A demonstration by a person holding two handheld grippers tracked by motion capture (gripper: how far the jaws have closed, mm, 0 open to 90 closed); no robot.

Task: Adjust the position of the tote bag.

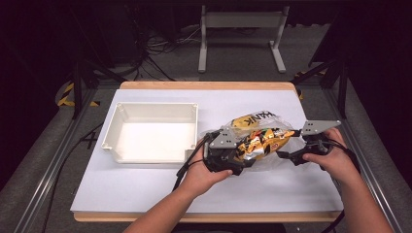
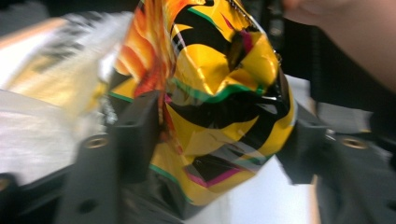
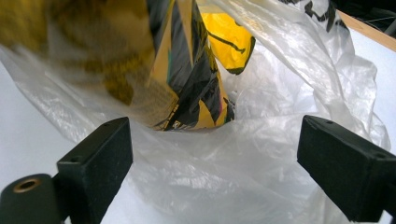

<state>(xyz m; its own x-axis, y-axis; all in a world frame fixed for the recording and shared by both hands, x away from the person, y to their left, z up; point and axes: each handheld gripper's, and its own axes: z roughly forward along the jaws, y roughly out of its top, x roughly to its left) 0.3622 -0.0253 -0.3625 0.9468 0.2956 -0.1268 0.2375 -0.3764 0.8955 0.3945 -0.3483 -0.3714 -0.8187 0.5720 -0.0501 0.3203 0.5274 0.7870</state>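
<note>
A clear plastic bag with black lettering lies on the white table top, right of centre. A yellow, black and orange snack packet sticks out of it. My left gripper comes at the packet from the left. In the left gripper view the crumpled packet fills the gap of my left gripper and touches both jaws. My right gripper is at the bag's right end. Its jaws stand wide open around loose bag plastic, with a packet inside the bag beyond them.
An empty white bin stands on the left half of the table. The table top has a wooden edge along front and back. Metal rails run down both sides, and a grey stand and cables are on the floor behind.
</note>
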